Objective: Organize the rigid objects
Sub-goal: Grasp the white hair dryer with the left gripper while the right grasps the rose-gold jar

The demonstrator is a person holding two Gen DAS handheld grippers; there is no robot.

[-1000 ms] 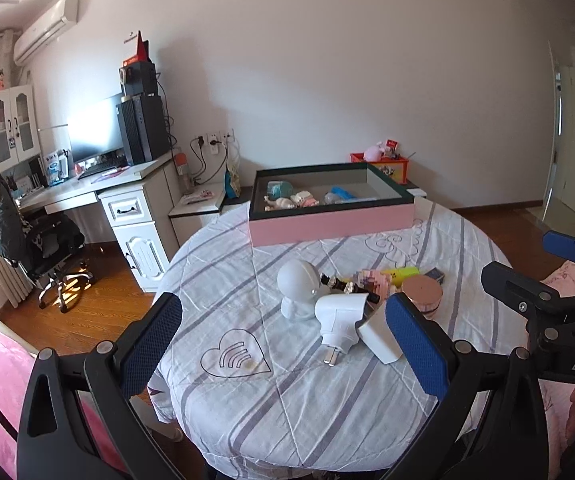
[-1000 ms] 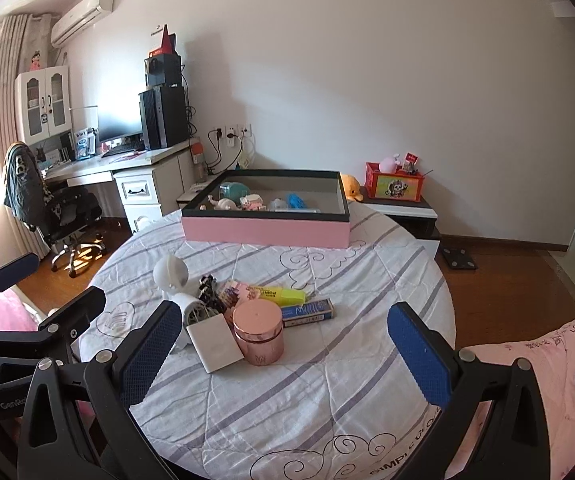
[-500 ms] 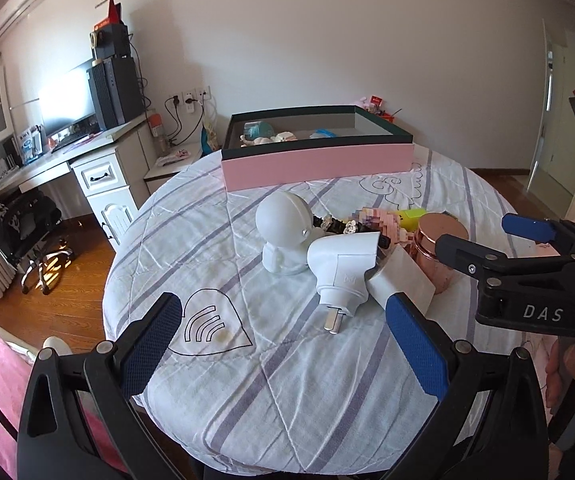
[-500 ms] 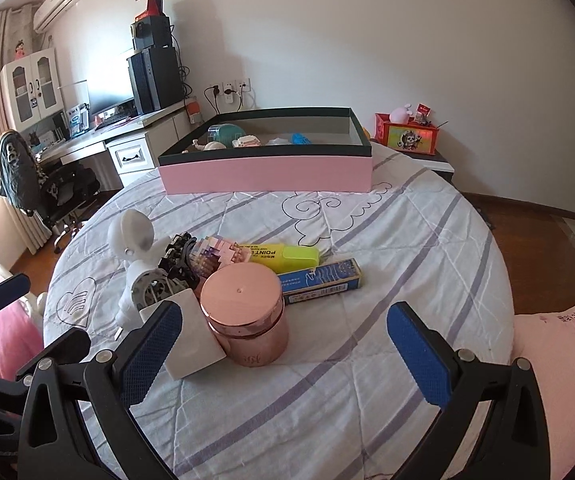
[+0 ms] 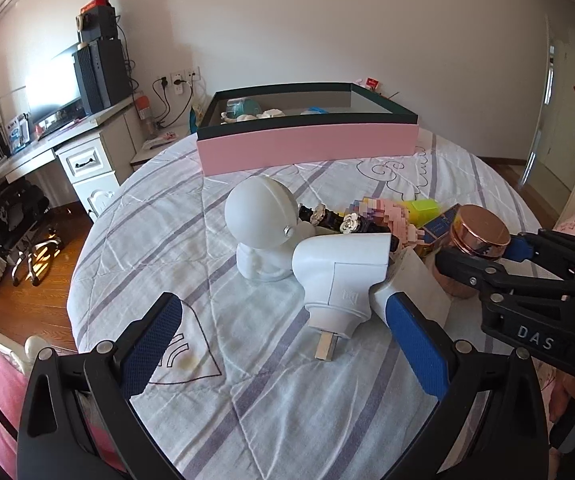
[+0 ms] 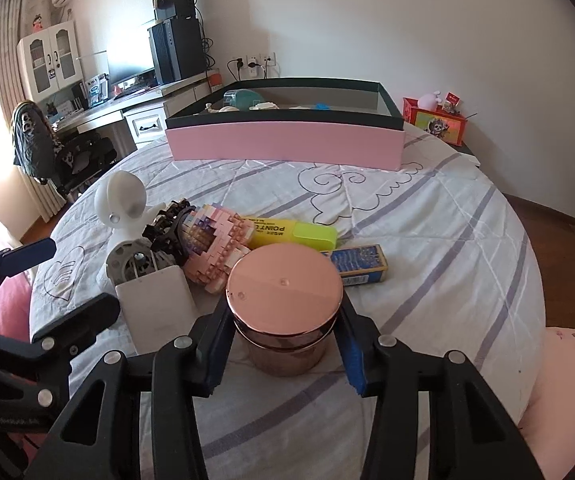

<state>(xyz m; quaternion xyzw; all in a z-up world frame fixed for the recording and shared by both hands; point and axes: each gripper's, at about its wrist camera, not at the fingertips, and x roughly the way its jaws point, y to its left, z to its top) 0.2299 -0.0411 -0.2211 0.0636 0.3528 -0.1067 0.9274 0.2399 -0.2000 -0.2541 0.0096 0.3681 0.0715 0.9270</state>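
Two grippers here: the right gripper has just been closing and its fingers now clamp the rose-gold jar, which stands on the striped surface beside a white card. Left gripper hangs with fingers wide apart, near the white plug.

On the round table stand one pink box, one white round-headed figure, one white plug, one white card box, one copper-lidded jar, one block toy, one highlighter, one blue carton. Inside the pink box lie perhaps four small things, partly hidden.
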